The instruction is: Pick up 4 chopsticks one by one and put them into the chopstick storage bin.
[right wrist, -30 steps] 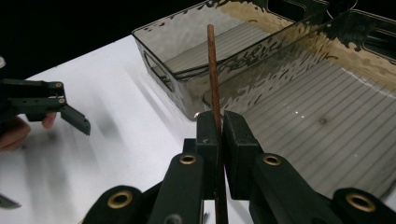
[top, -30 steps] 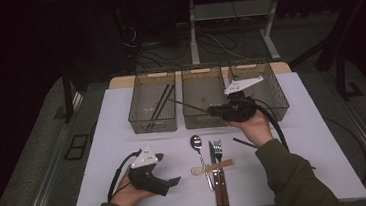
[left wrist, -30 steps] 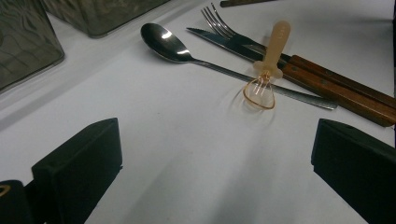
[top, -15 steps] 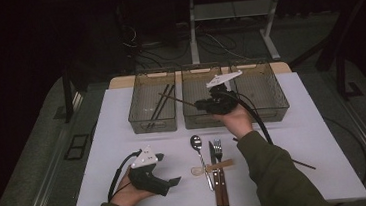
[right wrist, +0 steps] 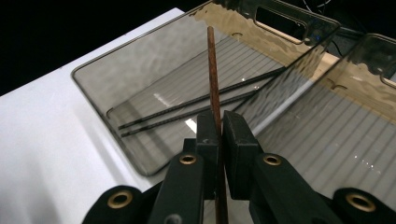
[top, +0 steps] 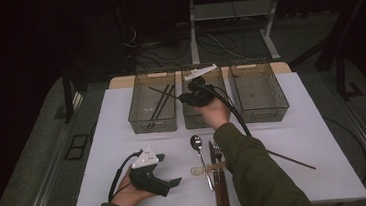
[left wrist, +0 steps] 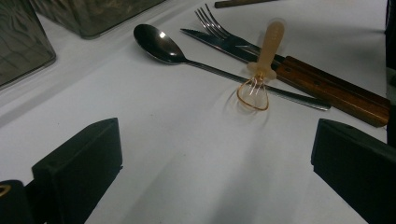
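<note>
While the right gripper [top: 185,96] pinches a brown chopstick [right wrist: 213,70] between jaws pressed tight on its shaft, the stick juts out over the left bin [top: 153,119] at the far edge of the worktop [top: 125,153], where two dark chopsticks [right wrist: 196,106] already lie on the ribbed floor. Held near one end, the stick has a long free length, so I judge that it could pivot in the pads and drop askew, its tip catching the bin's rim or the wall shared with the middle bin [top: 196,118] and ending propped rather than flat. A release too far toward the near wall could let it tip out onto the worktop. The trailing cable from this gripper crosses the middle bin and might drag on it. The left gripper [top: 170,183] rests near the worktop's near-left corner, jaws spread with nothing between them, facing the spoon [left wrist: 161,44], fork [left wrist: 211,23], knife [left wrist: 299,74] and small whisk [left wrist: 261,70] near the middle of the near edge. Another chopstick [top: 291,159] lies toward the near-right corner, and the right bin [top: 259,110] looks empty. White and smooth, the worktop stands in a dark room, with cables and a metal frame on the floor beyond its far edge.
</note>
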Motion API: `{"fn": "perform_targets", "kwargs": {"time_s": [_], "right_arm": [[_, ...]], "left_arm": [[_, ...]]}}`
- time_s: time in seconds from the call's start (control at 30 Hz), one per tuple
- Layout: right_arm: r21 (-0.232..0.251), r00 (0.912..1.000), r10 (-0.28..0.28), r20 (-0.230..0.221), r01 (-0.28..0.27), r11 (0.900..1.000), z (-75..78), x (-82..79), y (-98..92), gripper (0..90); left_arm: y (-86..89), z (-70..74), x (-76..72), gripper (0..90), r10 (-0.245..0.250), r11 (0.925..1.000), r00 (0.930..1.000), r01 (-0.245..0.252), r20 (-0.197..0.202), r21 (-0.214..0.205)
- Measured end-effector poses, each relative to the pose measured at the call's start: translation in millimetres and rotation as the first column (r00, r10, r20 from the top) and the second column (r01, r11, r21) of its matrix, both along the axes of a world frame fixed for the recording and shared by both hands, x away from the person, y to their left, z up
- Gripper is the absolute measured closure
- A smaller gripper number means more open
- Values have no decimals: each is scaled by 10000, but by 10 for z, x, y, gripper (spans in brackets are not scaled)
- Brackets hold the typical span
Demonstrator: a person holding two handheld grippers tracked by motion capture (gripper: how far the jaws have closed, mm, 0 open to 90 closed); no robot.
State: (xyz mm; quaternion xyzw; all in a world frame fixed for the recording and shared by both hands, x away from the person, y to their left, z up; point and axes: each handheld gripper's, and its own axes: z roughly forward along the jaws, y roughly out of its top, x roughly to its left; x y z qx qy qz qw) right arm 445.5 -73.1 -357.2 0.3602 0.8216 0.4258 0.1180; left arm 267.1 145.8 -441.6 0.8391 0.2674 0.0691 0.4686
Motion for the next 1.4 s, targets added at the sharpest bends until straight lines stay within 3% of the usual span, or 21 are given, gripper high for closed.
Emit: {"fn": "perform_targets", "kwargs": {"time_s": [0.33, 0.6, 0.73, 0.97, 1.13, 1.4], "right_arm": [[-527, 9992, -383, -129, 376, 9979, -36, 220, 396, 853], [-709, 9975, -614, -344, 589, 9957, -116, 396, 607, 852], [-1107, 9965, -760, -340, 718, 9913, -169, 444, 694, 853], [-1245, 9963, -727, -468, 664, 9900, -223, 478, 817, 845], [-1246, 9972, -683, -289, 642, 9901, -193, 457, 826, 711], [-477, 9980, -252, -583, 225, 9986, -71, 373, 642, 559]], "left_arm": [[-4, 4, 2, 7, -81, 10000, 10000, 81, -26, -10], [5, 6, 13, 7, -98, 9999, 9999, 98, -27, -80], [2, 9, 9, 7, -116, 9998, 9999, 116, -43, -133], [-9, 14, 11, 7, -169, 9998, 9999, 168, -31, -144], [7, 15, 15, 7, -153, 9997, 9999, 152, -18, -177], [5, 18, 13, 7, -258, 9996, 9996, 258, 84, -73]]}}
